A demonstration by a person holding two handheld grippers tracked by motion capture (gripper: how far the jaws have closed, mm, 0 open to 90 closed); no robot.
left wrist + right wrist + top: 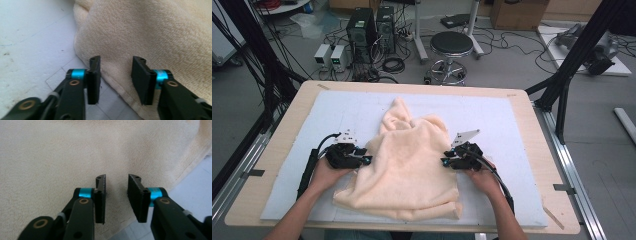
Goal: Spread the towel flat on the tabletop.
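A cream terry towel [412, 165] lies crumpled and partly folded on the white mat [337, 110], bunched toward the far side. My left gripper [364, 160] sits at the towel's left edge and my right gripper [444, 162] at its right edge, both pointing inward. In the left gripper view the gripper [116, 60] is open, with the towel's hemmed edge [117, 87] lying below the gap and no pad pressing on it. In the right gripper view the gripper [116, 177] is open just over the towel [75, 152], near its border.
The mat covers a wooden table [287, 115] with bare margins all round. Beyond the far edge stand a black stool [451, 47], computer towers [362, 30] and loose cables on the floor. Black frame posts [572, 55] rise at the right and left.
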